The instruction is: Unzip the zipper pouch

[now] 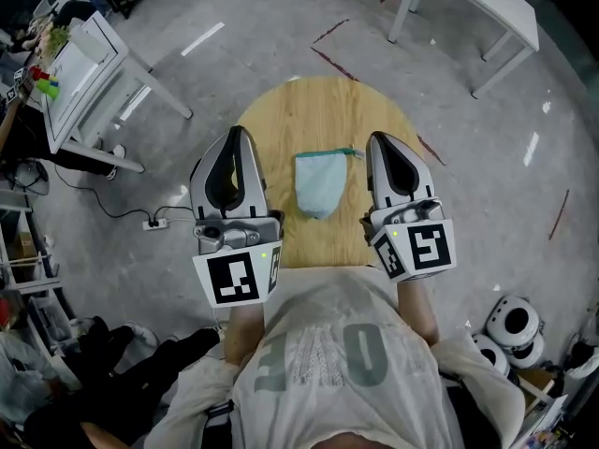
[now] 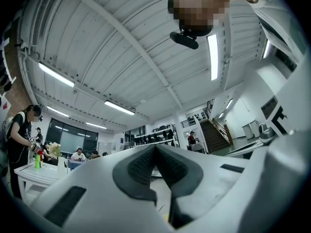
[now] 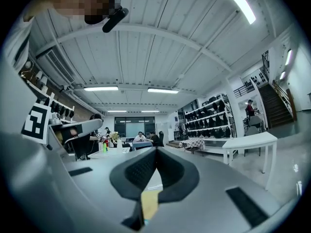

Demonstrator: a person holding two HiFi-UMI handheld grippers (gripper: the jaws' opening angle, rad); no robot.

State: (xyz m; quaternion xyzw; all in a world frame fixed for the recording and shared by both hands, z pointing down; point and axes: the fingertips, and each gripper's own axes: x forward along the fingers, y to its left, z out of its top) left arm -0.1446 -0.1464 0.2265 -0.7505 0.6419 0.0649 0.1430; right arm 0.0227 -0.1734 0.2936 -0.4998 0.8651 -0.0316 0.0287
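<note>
A pale blue zipper pouch [image 1: 317, 183] lies in the middle of the round wooden table [image 1: 318, 110], its teal zipper along the far edge. My left gripper [image 1: 238, 135] is held to the left of the pouch and my right gripper [image 1: 377, 140] to its right, both clear of it. Both point level across the room. In the left gripper view the left gripper [image 2: 155, 146] has its jaws together with nothing between them. In the right gripper view the right gripper [image 3: 156, 150] is likewise shut and empty. The pouch shows in neither gripper view.
A white table [image 1: 473, 7] stands at the back right and a white desk [image 1: 82, 73] with small items at the left. A power strip and cable [image 1: 154, 221] lie on the floor. White round gear [image 1: 510, 325] sits at the lower right.
</note>
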